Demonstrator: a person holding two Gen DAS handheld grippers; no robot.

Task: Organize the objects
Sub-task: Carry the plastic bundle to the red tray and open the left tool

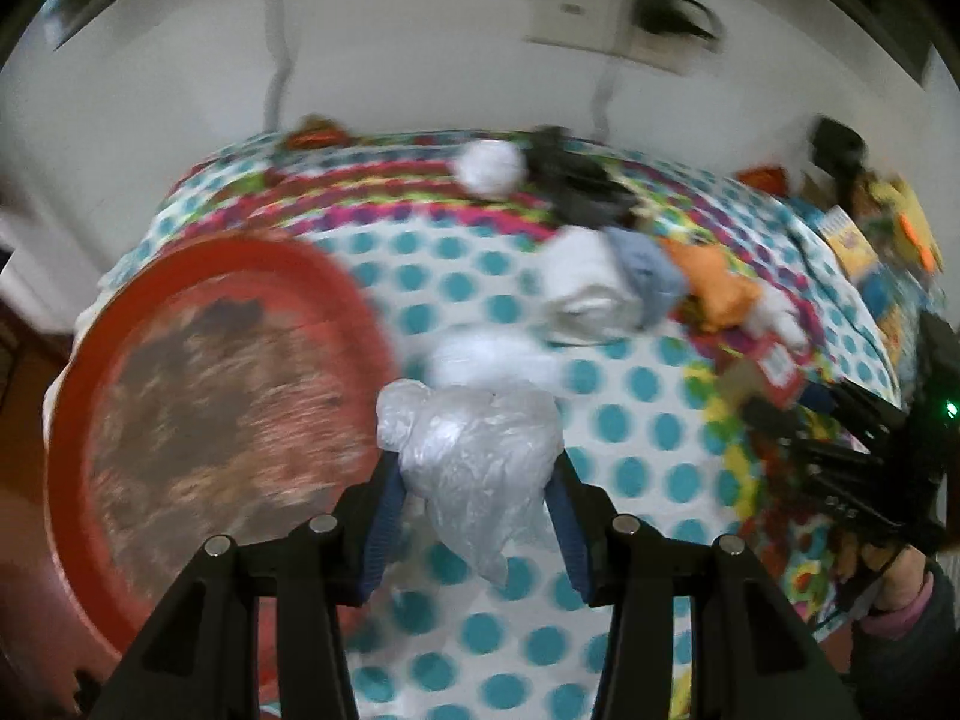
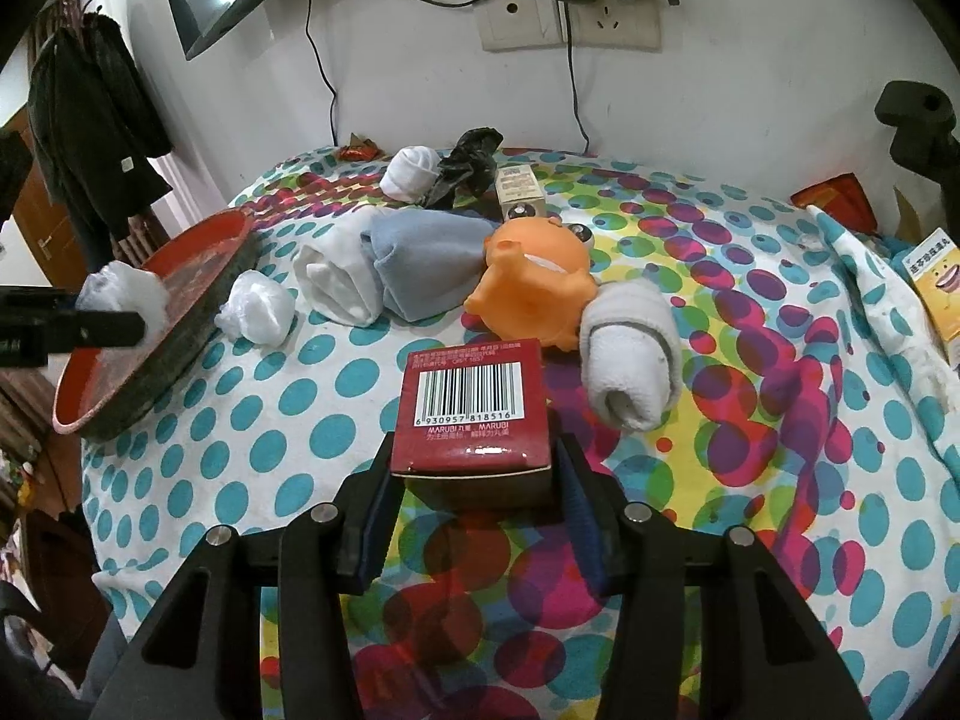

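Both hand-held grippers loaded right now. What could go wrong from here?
1. The left hand-held gripper pinches a crumpled plastic bag that bulges past the pads; soft film may slip out before reaching the red basin.
2. The right hand-held gripper grips the red barcode box only at its near end, so it may pivot or drop.
3. The rolled grey sock and orange toy sit close ahead; pushing forward could knock them.

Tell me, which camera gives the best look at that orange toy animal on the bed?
The right wrist view. There the orange toy is sharp and near the middle, lying between the grey-blue rolled cloth and a grey rolled sock. In the left wrist view it is only a small, motion-blurred orange shape off to the right.
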